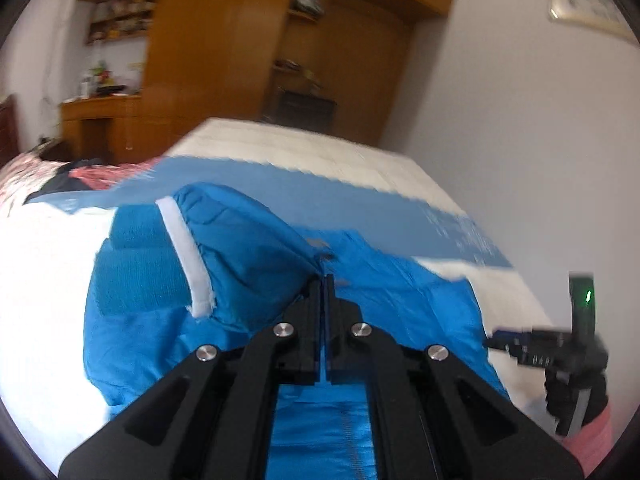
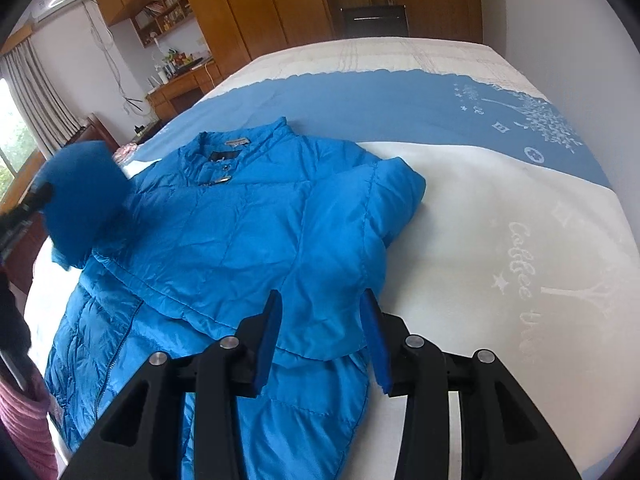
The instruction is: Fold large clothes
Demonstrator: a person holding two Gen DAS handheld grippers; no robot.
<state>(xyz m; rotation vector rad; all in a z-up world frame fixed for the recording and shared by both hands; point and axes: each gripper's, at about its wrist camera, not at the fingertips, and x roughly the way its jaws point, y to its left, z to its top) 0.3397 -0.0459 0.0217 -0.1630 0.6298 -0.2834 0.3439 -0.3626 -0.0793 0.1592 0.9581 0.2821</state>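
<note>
A: Status. Blue down jacket (image 2: 224, 232) lies front up on the bed (image 2: 500, 208), collar toward the far end. Its right sleeve is already folded across the chest. Left gripper (image 1: 324, 280) is clamped together on the other sleeve (image 1: 240, 240), lifted clear of the bed, white cuff lining showing.

B: Right gripper (image 2: 320, 312)?

A: Jaws apart, hovering over the hem of the folded sleeve. Pads don't seem to be pressing fabric, so nothing held as far as I can tell.

B: How I'd run the step: carry the lifted sleeve across the chest, lay it flat over the first one, cuff pointing at the opposite shoulder. Down traps air (it'll spring back), so set it low and let go late. The free gripper can pin the folded sleeve so it doesn't drag.

A: Agreed. Watch the zipper edge (image 2: 120, 344) on the lower body, it could catch.

B: Containers?

A: None on the bed. Open shelves (image 2: 168, 12) in the wooden wardrobe (image 2: 256, 12) hold small items, too blurred to name.
</note>
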